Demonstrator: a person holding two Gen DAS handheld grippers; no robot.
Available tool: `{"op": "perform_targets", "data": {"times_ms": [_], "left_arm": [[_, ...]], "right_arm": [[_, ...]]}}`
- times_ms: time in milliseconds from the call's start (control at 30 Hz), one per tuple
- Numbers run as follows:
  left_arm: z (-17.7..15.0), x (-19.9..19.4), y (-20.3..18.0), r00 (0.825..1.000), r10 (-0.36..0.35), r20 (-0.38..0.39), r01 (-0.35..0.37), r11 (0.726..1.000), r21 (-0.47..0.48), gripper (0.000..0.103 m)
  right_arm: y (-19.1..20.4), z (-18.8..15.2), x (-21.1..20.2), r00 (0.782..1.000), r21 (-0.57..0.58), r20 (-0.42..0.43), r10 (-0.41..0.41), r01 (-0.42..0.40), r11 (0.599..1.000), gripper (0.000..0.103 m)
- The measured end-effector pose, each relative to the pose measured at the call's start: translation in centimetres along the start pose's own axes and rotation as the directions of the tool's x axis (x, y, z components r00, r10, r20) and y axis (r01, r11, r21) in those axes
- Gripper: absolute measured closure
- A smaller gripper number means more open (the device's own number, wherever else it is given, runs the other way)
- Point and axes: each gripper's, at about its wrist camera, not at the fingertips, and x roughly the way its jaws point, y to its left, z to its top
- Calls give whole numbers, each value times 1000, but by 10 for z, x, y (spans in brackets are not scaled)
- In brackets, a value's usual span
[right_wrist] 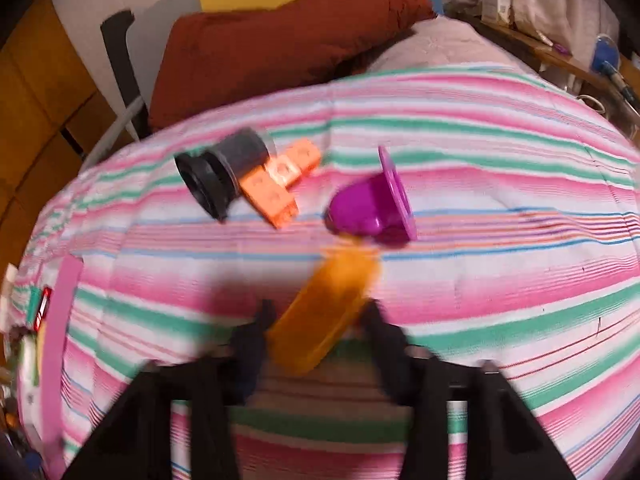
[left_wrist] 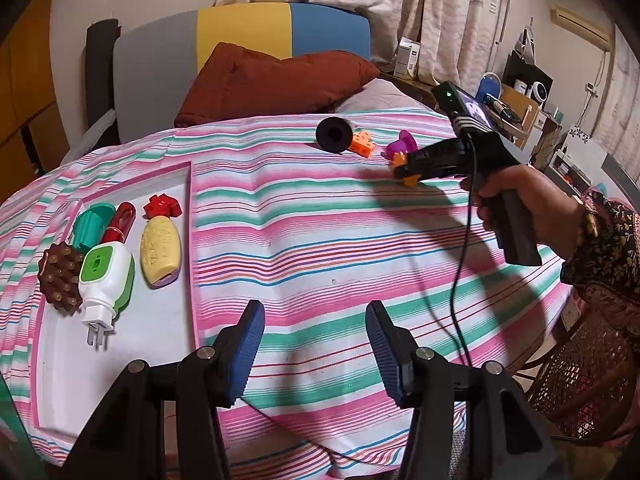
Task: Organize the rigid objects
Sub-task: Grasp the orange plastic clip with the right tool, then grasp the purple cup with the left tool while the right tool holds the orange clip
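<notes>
My right gripper (right_wrist: 316, 312) is shut on an orange-yellow block (right_wrist: 324, 312), which shows blurred between its fingers; it also shows in the left wrist view (left_wrist: 406, 170) at the far right of the bed. Beyond it lie a purple cup (right_wrist: 368, 208), an orange brick (right_wrist: 276, 184) and a black cylinder (right_wrist: 218, 176). My left gripper (left_wrist: 314, 344) is open and empty over the striped sheet. A pink tray (left_wrist: 192, 240) on the left holds a yellow pineapple toy (left_wrist: 160, 250), a red piece (left_wrist: 162, 206), a white-green plug (left_wrist: 106, 284), a brown brush (left_wrist: 60, 278) and a green and a red tube.
A rust-red pillow (left_wrist: 272, 80) and a padded headboard (left_wrist: 240, 36) stand at the far end of the bed. A cluttered shelf (left_wrist: 516, 100) and a wicker chair (left_wrist: 588, 380) are on the right. A cable (left_wrist: 460, 272) hangs from the right gripper.
</notes>
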Motion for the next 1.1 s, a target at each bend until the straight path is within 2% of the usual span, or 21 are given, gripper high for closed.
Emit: {"op": "perform_targets", "data": {"times_ms": [67, 167, 333, 367, 400, 433, 467, 567, 700, 767, 867, 1100], "left_arm": [[0, 0, -1, 1000, -4, 0, 4, 1000, 6, 50], [0, 3, -4, 1000, -9, -3, 9, 1000, 16, 50], [3, 10, -9, 999, -33, -24, 34, 999, 9, 50], [5, 13, -11, 999, -36, -29, 36, 999, 14, 50], [6, 14, -13, 999, -36, -31, 37, 999, 20, 50], [8, 15, -15, 999, -39, -31, 39, 999, 27, 50], [12, 16, -19, 999, -40, -29, 41, 998, 39, 50], [24, 21, -28, 998, -51, -26, 53, 997, 57, 50], [53, 37, -46, 996, -83, -14, 84, 995, 62, 50], [69, 47, -56, 995, -101, -8, 101, 993, 67, 50], [98, 69, -74, 993, -118, -2, 118, 991, 67, 50], [167, 135, -113, 993, -115, -11, 116, 992, 46, 50]], "right_arm": [[-7, -4, -5, 1000, -18, -17, 14, -14, 1000, 78], [-16, -11, -11, 999, -36, -37, -15, 14, 999, 78], [-39, -24, -23, 999, 1, -36, -23, 23, 1000, 77], [-41, -24, -24, 999, 7, -30, -23, 23, 1000, 74], [-42, -23, -25, 999, 13, -21, -29, 30, 999, 63], [-43, -22, -26, 999, 20, -10, -31, 31, 999, 57], [-43, -21, -25, 1000, 20, -8, -26, 27, 999, 58], [-42, -19, -25, 999, 3, -20, -37, 37, 999, 77], [-54, -16, -28, 998, 76, -45, -38, 41, 996, 77], [-68, -15, -33, 994, 110, -61, -91, 97, 989, 77], [-84, -17, -33, 988, 151, -82, -128, 139, 979, 77], [-106, -15, -39, 989, 240, -93, -118, 138, 961, 77]]}}
